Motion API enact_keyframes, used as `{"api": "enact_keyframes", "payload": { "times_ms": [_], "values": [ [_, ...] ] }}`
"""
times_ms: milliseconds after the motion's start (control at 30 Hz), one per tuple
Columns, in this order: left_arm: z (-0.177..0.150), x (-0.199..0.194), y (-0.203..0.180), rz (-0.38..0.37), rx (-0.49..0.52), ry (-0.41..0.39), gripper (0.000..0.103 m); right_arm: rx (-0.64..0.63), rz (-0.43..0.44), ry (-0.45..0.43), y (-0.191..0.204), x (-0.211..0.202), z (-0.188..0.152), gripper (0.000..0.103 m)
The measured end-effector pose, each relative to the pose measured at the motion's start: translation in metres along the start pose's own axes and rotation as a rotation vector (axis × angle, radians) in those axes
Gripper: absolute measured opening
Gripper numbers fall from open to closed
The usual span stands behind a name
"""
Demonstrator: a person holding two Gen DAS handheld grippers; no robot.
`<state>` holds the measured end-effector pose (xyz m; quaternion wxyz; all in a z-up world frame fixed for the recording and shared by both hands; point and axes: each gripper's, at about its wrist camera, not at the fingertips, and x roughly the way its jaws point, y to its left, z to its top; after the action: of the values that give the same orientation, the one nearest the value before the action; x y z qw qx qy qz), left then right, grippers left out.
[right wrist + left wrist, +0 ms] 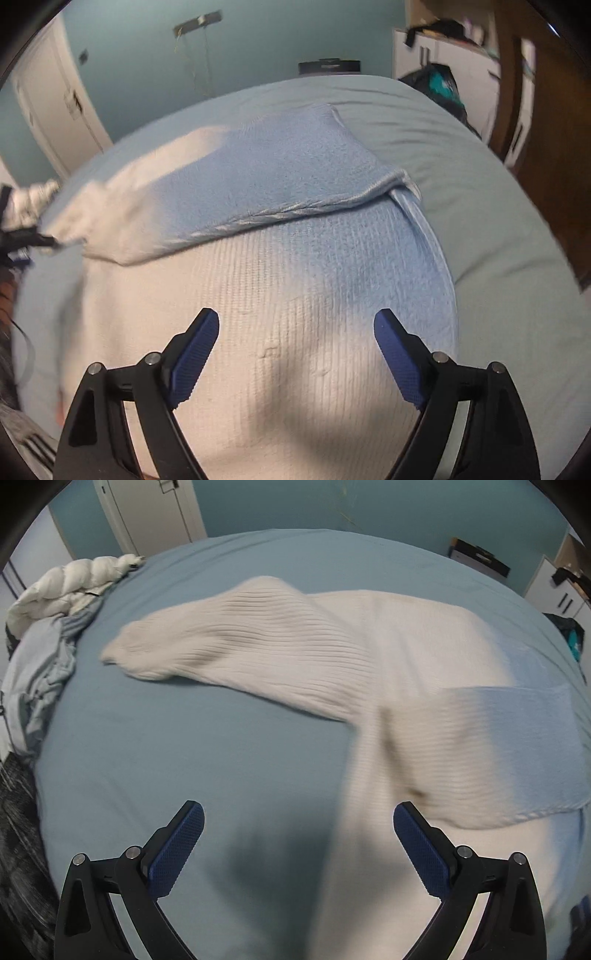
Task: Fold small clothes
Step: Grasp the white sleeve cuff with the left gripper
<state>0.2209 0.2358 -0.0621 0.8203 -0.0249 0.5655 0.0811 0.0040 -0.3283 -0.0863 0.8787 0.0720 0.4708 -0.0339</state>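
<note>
A ribbed knit sweater (424, 635), cream fading to light blue, lies spread on the blue bed sheet (184, 738). One cream sleeve (236, 642) stretches out to the left in the left wrist view. The other sleeve (266, 177) lies folded across the body (295, 332) in the right wrist view. My left gripper (299, 819) hangs open above the sheet beside the sweater's left edge, nothing between its fingers. My right gripper (295, 328) stands open over the middle of the sweater's body, holding nothing.
A white puffy jacket (74, 583) and crumpled pale blue bedding (40, 672) lie at the bed's left edge. A white door (147, 513) and teal wall stand behind. White drawers (454, 62) and a dark bag (436, 85) sit past the bed's far right corner.
</note>
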Motion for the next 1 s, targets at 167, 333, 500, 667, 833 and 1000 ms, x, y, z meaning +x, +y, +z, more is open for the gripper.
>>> {"api": "enact_keyframes", "payload": {
  "times_ms": [167,333,500,667,833,1000],
  "values": [
    [0.01,0.029,0.065,0.061,-0.034,0.041,0.103,-0.032,-0.02,0.058,0.014,0.039,0.013,0.083],
    [0.028,0.06,0.153,0.064,-0.234,0.1,0.103,-0.05,-0.032,0.088,0.02,0.058,0.018,0.083],
    [0.06,0.088,0.241,-0.019,-0.489,0.106,0.103,-0.04,0.027,0.158,0.027,0.076,0.021,0.083],
    [0.09,0.126,0.312,-0.134,-0.744,0.055,0.103,-0.07,-0.004,0.176,0.034,0.09,0.023,0.083],
    [0.107,0.171,0.347,-0.196,-0.91,0.046,0.092,-0.071,-0.034,0.187,0.036,0.1,0.025,0.083],
    [0.124,0.19,0.344,-0.107,-0.863,-0.014,0.057,-0.103,-0.08,0.197,0.042,0.109,0.023,0.083]
  ]
}}
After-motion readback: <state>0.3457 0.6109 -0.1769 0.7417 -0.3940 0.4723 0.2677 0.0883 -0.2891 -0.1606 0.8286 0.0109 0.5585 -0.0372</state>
